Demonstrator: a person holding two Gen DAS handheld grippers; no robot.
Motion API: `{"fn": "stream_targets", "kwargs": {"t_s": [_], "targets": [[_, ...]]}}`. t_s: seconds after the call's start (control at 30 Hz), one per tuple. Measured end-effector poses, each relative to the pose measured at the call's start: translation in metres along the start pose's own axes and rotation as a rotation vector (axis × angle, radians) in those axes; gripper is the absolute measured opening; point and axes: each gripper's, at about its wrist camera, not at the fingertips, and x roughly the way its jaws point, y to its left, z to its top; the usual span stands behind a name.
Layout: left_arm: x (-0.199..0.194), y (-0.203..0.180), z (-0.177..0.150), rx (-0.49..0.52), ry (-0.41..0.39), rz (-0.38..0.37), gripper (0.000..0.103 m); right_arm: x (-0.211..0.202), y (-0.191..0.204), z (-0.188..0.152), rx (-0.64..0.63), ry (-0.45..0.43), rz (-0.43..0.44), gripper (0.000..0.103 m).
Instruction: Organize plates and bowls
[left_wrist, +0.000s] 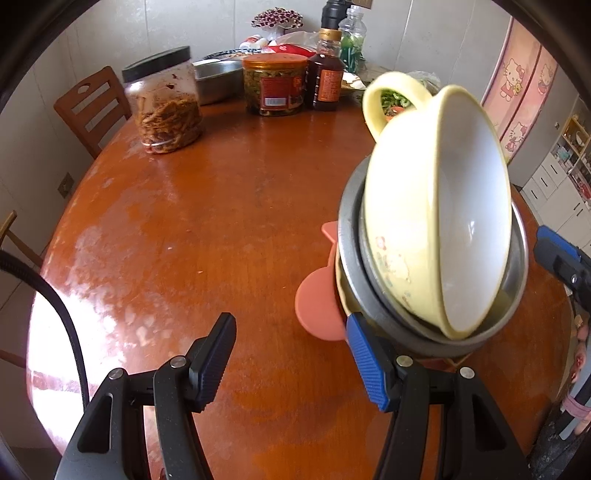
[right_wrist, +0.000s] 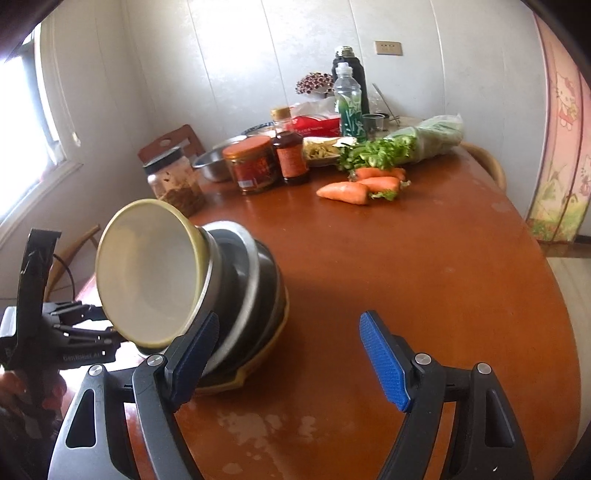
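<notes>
Now | left tool (left_wrist: 291, 363) wide, holding nothing | right tool (right_wrist: 291, 363) wide | yellow bowl (left_wrist: 436, 214) tilted in steel bowl (left_wrist: 354, 266)

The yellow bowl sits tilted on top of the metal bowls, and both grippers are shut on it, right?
Not quite. The yellow bowl does sit tilted on the metal bowls, but both wrist views show the left gripper and right gripper open, gripping nothing.
</notes>
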Motion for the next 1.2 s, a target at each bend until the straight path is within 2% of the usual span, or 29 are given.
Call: {"fn": "stream_targets", "kwargs": {"t_s": [0.1,0.23,0.37,0.53,0.73,0.9,1.0,1.07,1.2], "targets": [[-0.017,0.008,-0.001,-0.029,-0.038,0.008,0.062,-0.004,0.009,0.007,-0.018,-0.028,0.028,0.080],[-0.051,0.017,0.003,-0.058,-0.114,-0.047,0.062,-0.004,0.026,0.019,-0.052,-0.046,0.057,0.080],[-0.074,0.012,0.019,-0.034,-0.182,-0.081,0.062,0.003,0.036,0.029,-0.069,-0.060,0.049,0.080],[-0.072,0.002,0.037,-0.006,-0.194,-0.043,0.062,0.015,0.044,0.034,-0.091,-0.044,0.038,0.080],[-0.073,0.009,0.039,-0.034,-0.192,-0.066,0.062,0.022,0.046,0.036,-0.106,-0.033,0.021,0.080],[-0.081,0.008,0.035,-0.018,-0.208,-0.093,0.062,0.020,0.052,0.039,-0.137,-0.067,0.048,0.080],[-0.081,0.001,0.032,0.000,-0.211,-0.109,0.062,0.020,0.058,0.041,-0.167,-0.084,0.065,0.066],[-0.078,-0.004,0.032,0.019,-0.196,-0.125,0.062,0.023,0.063,0.042,-0.191,-0.079,0.065,0.051],[-0.064,-0.013,0.036,0.028,-0.171,-0.140,0.062,0.031,0.069,0.043,-0.223,-0.074,0.083,0.036]]}}
